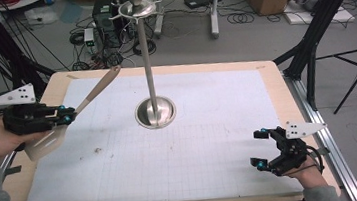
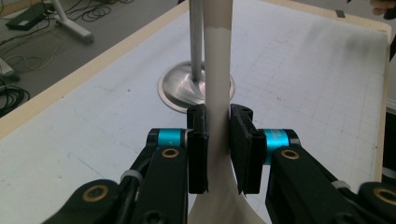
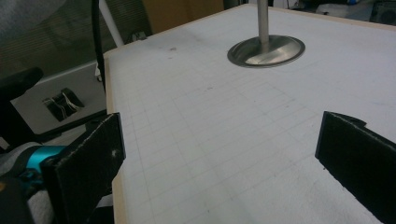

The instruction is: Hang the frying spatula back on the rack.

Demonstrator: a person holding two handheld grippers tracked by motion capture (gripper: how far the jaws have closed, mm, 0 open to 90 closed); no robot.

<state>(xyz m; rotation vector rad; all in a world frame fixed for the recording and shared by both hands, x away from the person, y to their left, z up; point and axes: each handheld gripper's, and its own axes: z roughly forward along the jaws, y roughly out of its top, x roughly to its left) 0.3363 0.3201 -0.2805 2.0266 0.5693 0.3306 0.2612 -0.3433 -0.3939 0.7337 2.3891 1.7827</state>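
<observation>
We see the bench (image 1: 264,79) carrying a tall steel stand (image 1: 148,58) at its middle; our left hand-held gripper (image 1: 65,116) clamps a spatula (image 1: 94,92) by its neck, lifted above the bench's left edge; our right hand-held gripper (image 1: 260,147) gapes wide, holding nothing.

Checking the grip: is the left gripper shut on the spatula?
Shut: left gripper jaws press both sides of the spatula neck.

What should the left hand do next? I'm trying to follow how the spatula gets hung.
Probably lift the spatula toward the hooks at the top of the stand. The left gripper is shut on its neck, handle end pointing at the pole yet well below the hooks. The right gripper waits open, holding nothing.
</observation>
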